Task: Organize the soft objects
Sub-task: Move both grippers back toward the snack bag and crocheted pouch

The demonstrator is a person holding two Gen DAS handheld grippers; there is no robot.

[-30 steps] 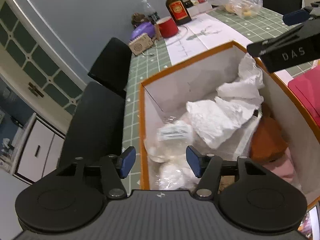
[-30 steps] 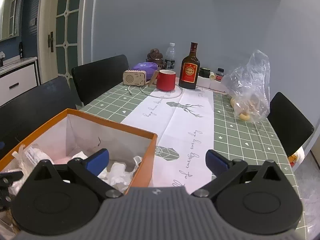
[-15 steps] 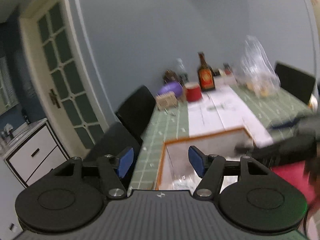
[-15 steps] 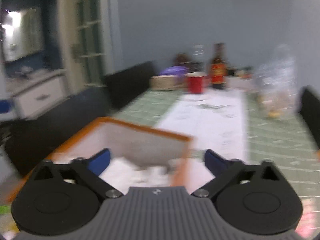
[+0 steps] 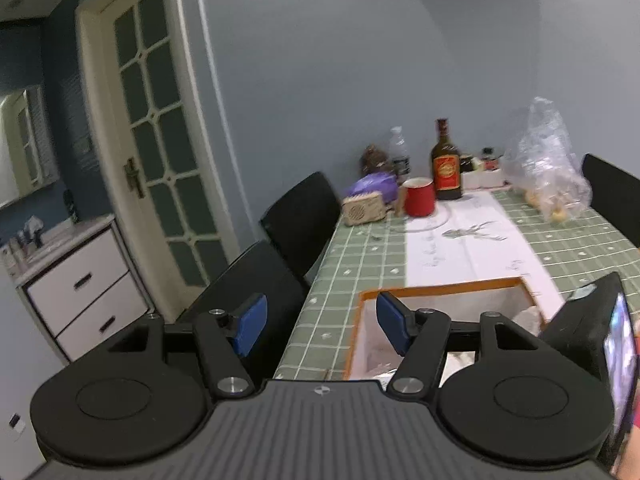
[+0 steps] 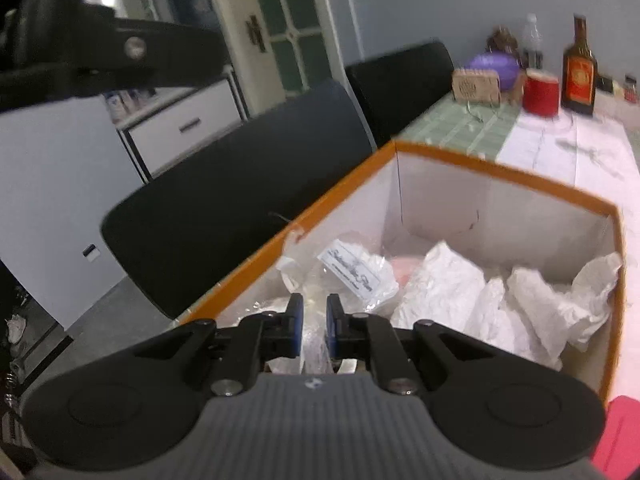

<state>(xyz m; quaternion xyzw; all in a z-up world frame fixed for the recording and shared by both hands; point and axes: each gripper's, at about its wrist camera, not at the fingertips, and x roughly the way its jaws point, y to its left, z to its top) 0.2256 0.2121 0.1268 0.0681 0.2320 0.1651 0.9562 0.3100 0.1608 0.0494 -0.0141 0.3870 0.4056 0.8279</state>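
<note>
Clear plastic bag (image 6: 320,320): crinkled, transparent, soft pale contents, lying in the near left part of the orange-rimmed box (image 6: 500,176). It bears a white label (image 6: 352,270) with dark script too blurred to read. The right gripper (image 6: 313,330) has its blue-padded jaws drawn close together, pinching a fold of this bag. Beside it, toward the right wall of the box, lies crumpled white paper (image 6: 500,300), with something pink just visible behind. The left gripper (image 5: 319,322) is held above the near edge of the box (image 5: 440,290), jaws spread apart, gripping nothing. The box stands on a green checked table (image 5: 360,256) with a white runner (image 5: 472,240). At the far end: brown bottle (image 5: 446,162) with red label, writing illegible; red cup (image 5: 419,197).
</note>
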